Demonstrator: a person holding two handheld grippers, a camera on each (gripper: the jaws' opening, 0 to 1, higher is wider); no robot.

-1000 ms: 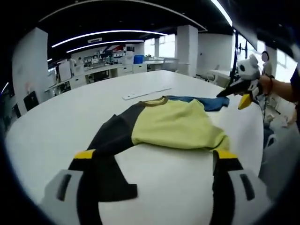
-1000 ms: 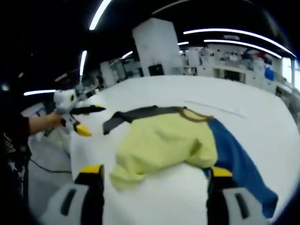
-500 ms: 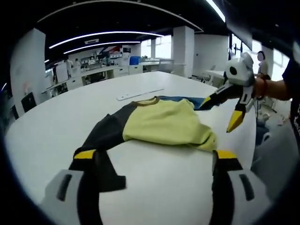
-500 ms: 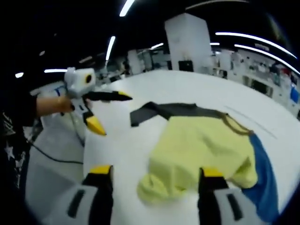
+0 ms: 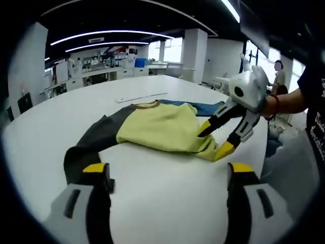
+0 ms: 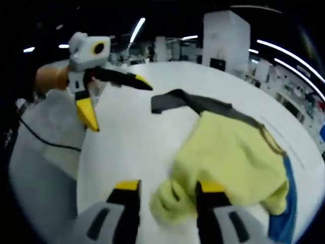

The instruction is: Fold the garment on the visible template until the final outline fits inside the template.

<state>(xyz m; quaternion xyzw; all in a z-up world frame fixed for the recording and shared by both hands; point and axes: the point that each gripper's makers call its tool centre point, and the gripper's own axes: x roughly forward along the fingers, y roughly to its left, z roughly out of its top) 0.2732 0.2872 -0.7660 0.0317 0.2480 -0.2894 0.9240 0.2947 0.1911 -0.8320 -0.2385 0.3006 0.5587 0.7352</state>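
Jaws of the left gripper are seen spread wide and empty above the white table, held back near the garment's dark sleeve, probably so that end can be taken next. Across the table's middle the garment is laid crumpled, dark at the left, yellow in the centre, blue at the far right; no template outline can be made out. At the right, the right gripper is lowered with its jaws parted around the bunched yellow edge, apparently to grasp it for a fold.
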